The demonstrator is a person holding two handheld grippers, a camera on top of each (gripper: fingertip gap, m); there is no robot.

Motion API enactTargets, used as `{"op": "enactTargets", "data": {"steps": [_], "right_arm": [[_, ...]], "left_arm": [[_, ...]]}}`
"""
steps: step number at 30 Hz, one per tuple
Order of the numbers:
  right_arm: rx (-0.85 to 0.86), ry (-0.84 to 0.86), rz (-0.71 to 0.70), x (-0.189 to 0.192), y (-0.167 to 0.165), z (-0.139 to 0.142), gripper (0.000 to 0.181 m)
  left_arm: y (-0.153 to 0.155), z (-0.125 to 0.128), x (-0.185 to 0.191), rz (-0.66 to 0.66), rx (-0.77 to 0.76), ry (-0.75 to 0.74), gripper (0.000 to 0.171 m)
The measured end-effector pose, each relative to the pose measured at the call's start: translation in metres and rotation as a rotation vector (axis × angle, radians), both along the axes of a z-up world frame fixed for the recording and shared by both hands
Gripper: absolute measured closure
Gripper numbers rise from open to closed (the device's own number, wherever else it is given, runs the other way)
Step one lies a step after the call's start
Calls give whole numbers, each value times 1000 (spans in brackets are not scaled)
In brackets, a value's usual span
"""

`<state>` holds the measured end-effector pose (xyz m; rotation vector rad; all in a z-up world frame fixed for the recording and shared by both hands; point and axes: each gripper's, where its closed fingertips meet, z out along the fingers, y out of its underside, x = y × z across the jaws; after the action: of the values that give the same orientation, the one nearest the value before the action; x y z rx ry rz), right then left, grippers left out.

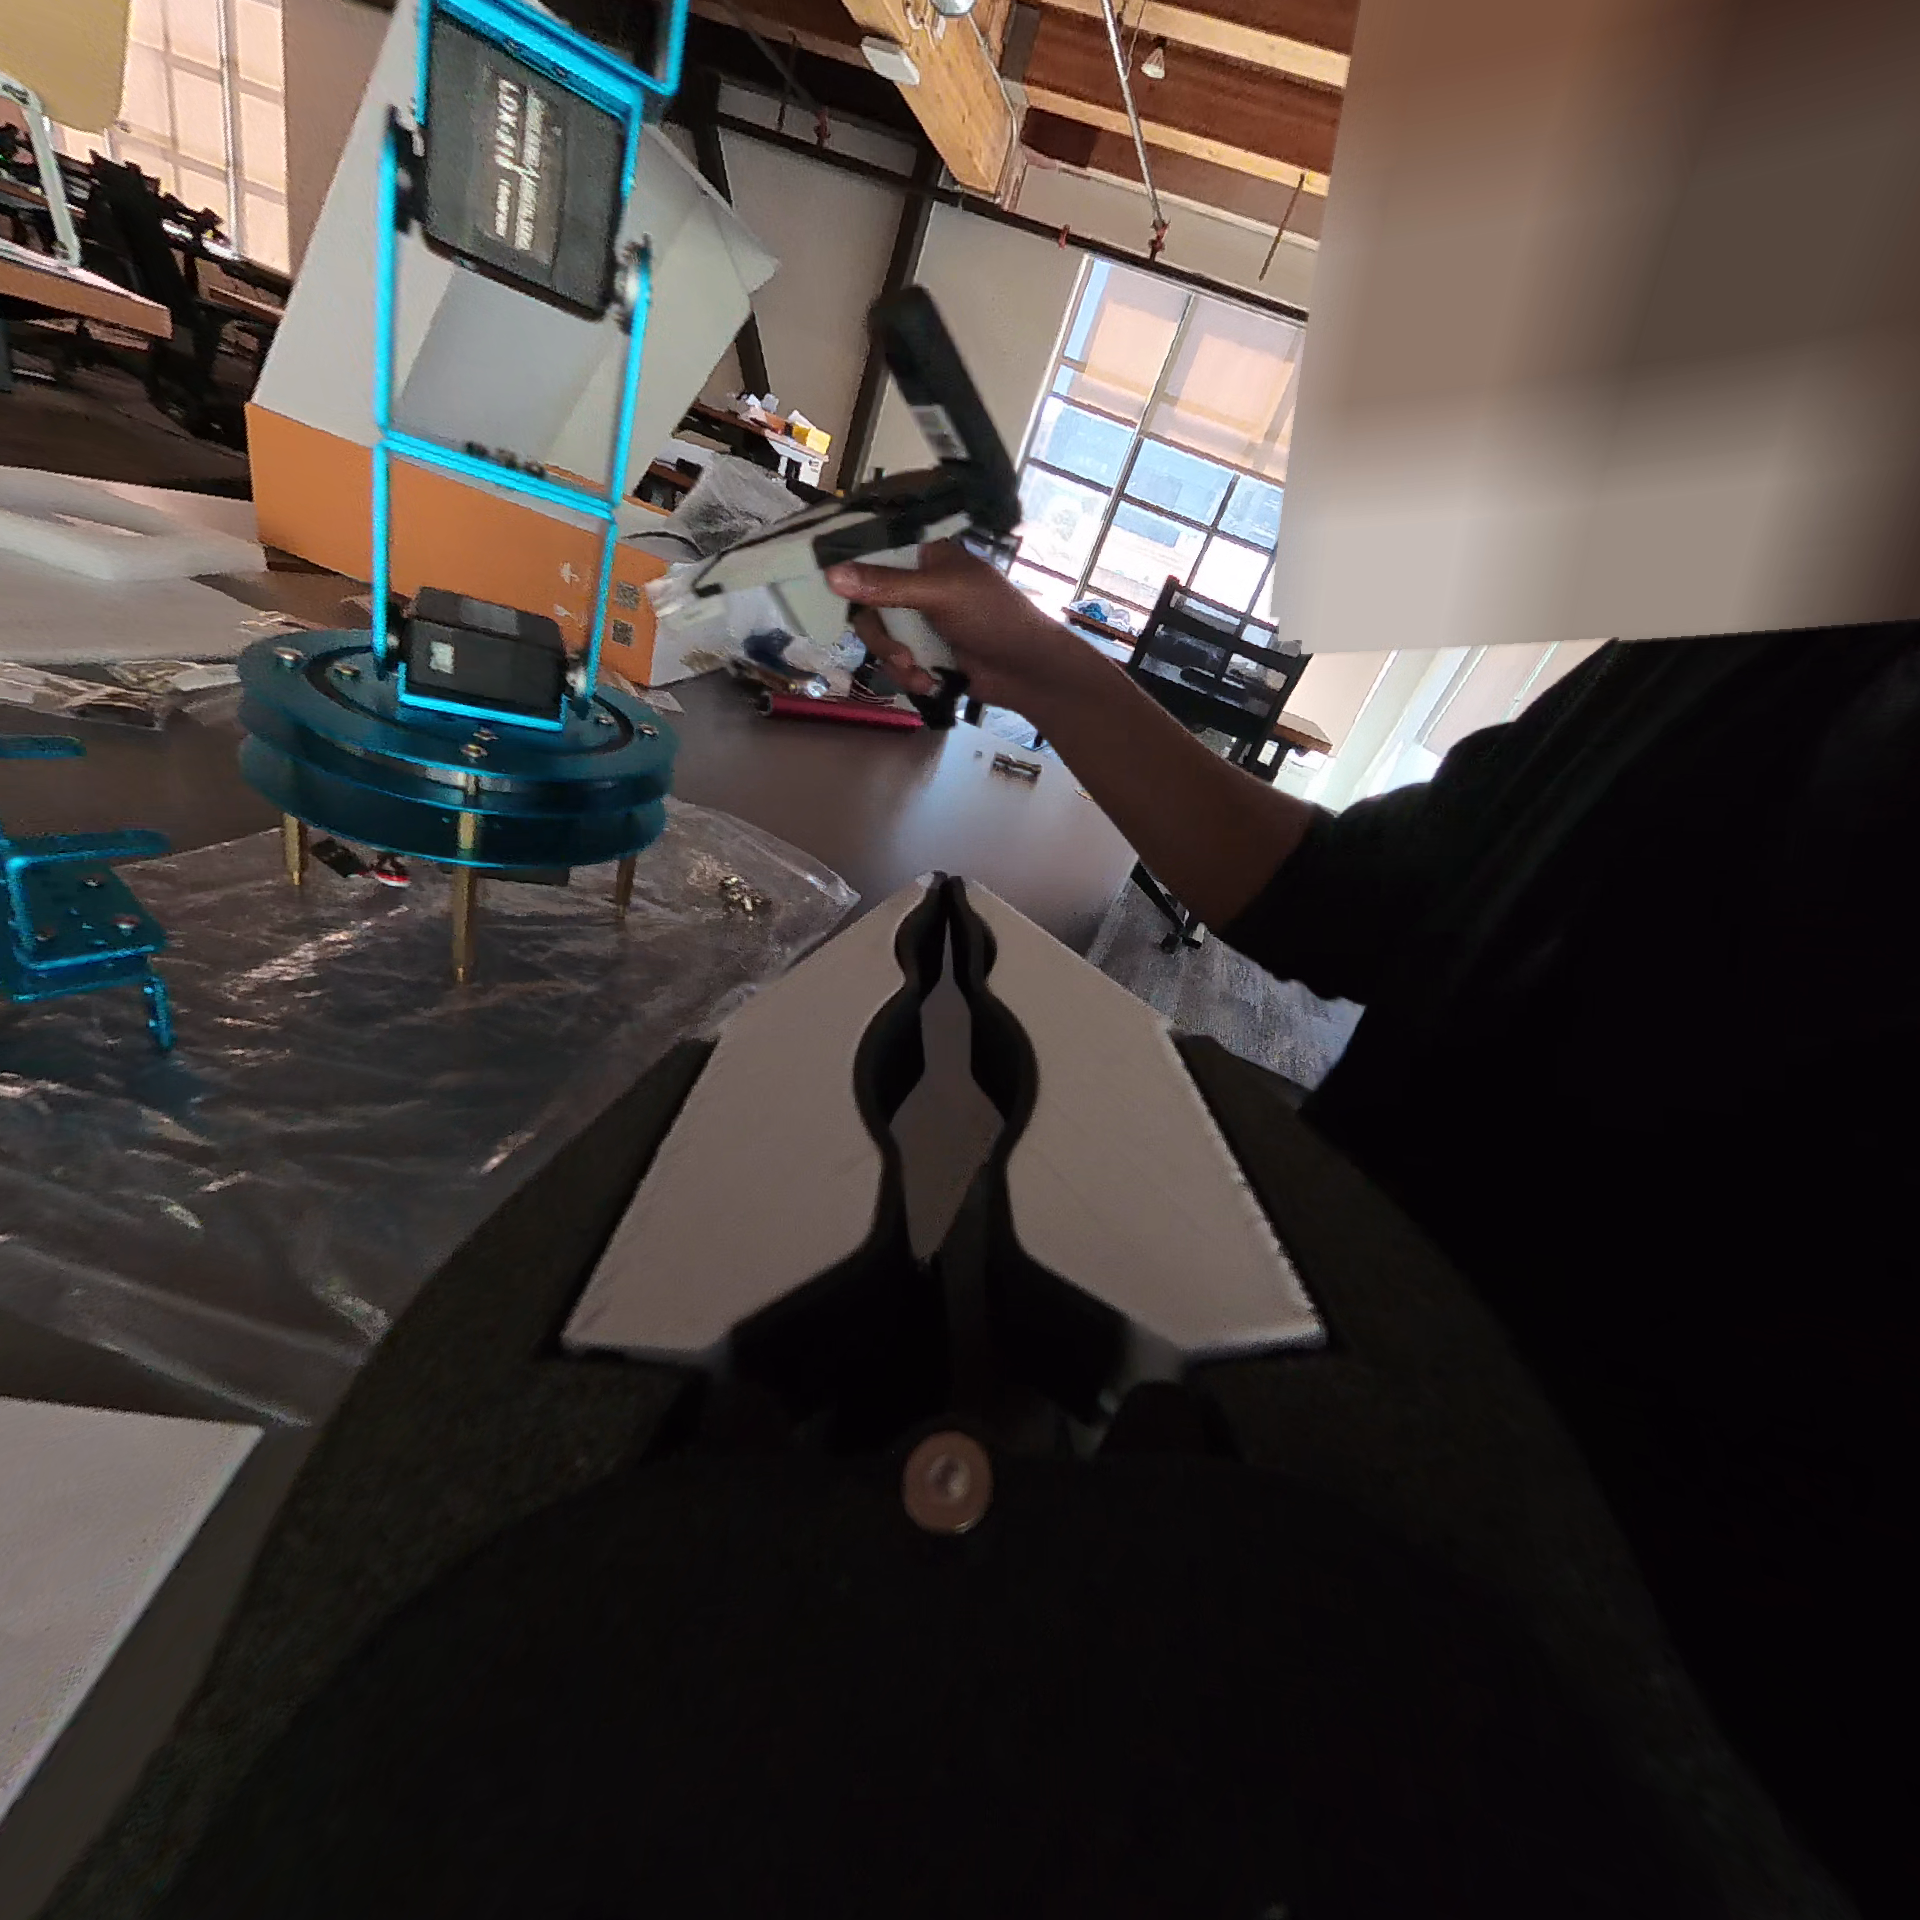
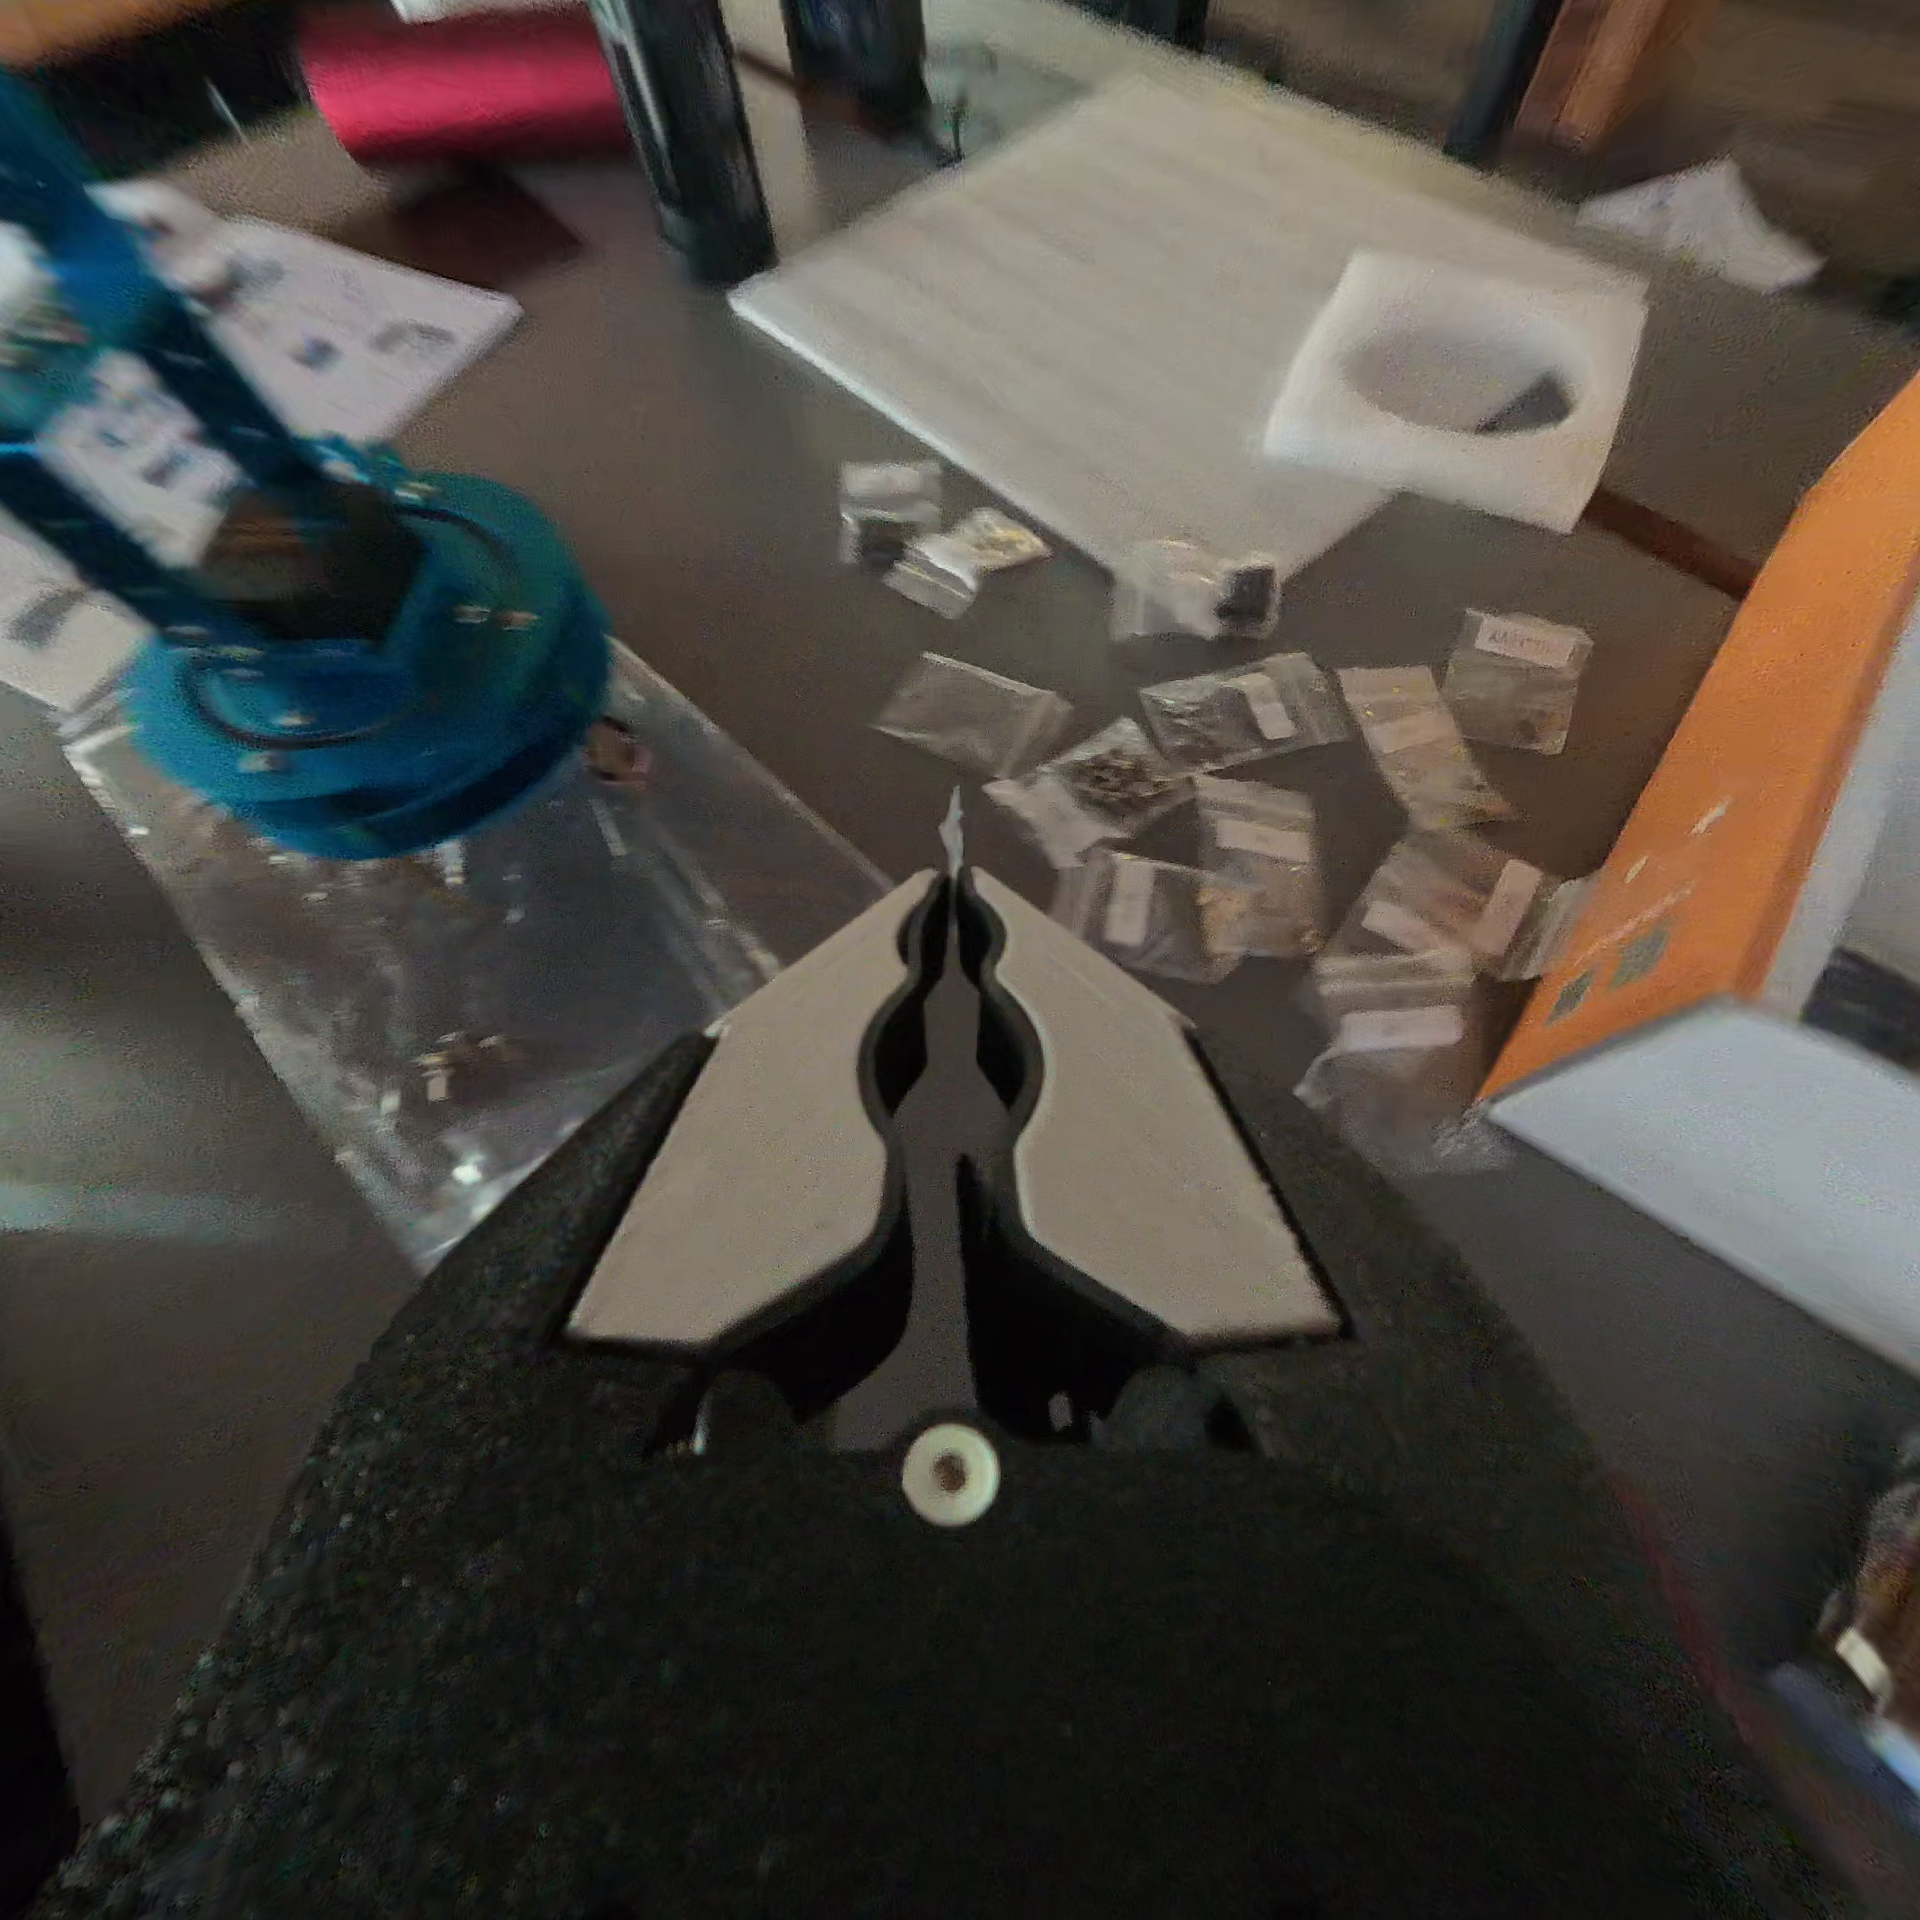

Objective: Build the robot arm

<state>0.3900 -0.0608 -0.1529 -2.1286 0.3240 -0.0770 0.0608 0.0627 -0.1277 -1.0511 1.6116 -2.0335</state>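
Observation:
My left gripper (image 1: 943,883) is shut and empty, raised over the edge of a dark table (image 1: 935,810). To its front left stands a blue metal arm frame (image 1: 499,343) with black servo blocks on a round blue base (image 1: 457,748) with brass legs. A hand holds my right gripper (image 1: 675,601) just right of that frame. In the right wrist view my right gripper (image 2: 951,883) is shut, with a thin pale sliver (image 2: 953,823) sticking out between its tips. It hovers above several small clear bags of parts (image 2: 1247,810), with the blue base (image 2: 384,707) at its left.
A clear plastic sheet (image 2: 468,935) lies under the blue base. An orange and white box (image 2: 1766,779) stands at the right. White foam pieces (image 2: 1444,384), a printed booklet (image 2: 343,322) and a red roll (image 2: 468,83) lie farther back. A loose blue bracket (image 1: 73,914) sits left. There is about 35 cm between the tips of the two grippers. The right tips stand about 15 cm off the blue base (image 2: 384,707).

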Motion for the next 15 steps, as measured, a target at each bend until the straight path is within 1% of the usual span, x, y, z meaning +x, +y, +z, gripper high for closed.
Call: {"op": "enactTargets", "data": {"steps": [1, 2, 4, 5, 6, 7, 9, 11, 13, 14, 15], "right_arm": [[-18, 29, 8, 17, 11, -3, 181], [7, 75, 29, 28, 26, -1, 181], [75, 231, 98, 39, 59, 5, 181], [88, 304, 77, 51, 72, 2, 181], [68, 348, 46, 64, 83, -7, 181], [34, 349, 32, 73, 91, -18, 181], [-75, 282, -16, 89, 98, -45, 181], [-167, 191, -74, 104, 95, -64, 181], [-243, 66, -162, 123, 84, -72, 181], [-290, -9, -213, 133, 77, -73, 173], [-345, -96, -235, 139, 72, -72, 164]], "left_arm": [[2, 1, 4, 6, 2, 8, 171], [3, 1, 8, 7, 4, 19, 171], [4, 0, 13, 4, 10, 40, 171], [4, 0, 15, 2, 13, 47, 171], [3, -1, 16, -2, 17, 53, 171], [2, -2, 16, -7, 25, 60, 171], [1, -6, 17, -2, 54, 71, 171], [3, -11, 18, 19, 90, 84, 171], [4, -15, 20, 31, 108, 101, 171], [5, -16, 20, 32, 107, 108, 171], [5, -17, 20, 30, 104, 113, 171]]}}
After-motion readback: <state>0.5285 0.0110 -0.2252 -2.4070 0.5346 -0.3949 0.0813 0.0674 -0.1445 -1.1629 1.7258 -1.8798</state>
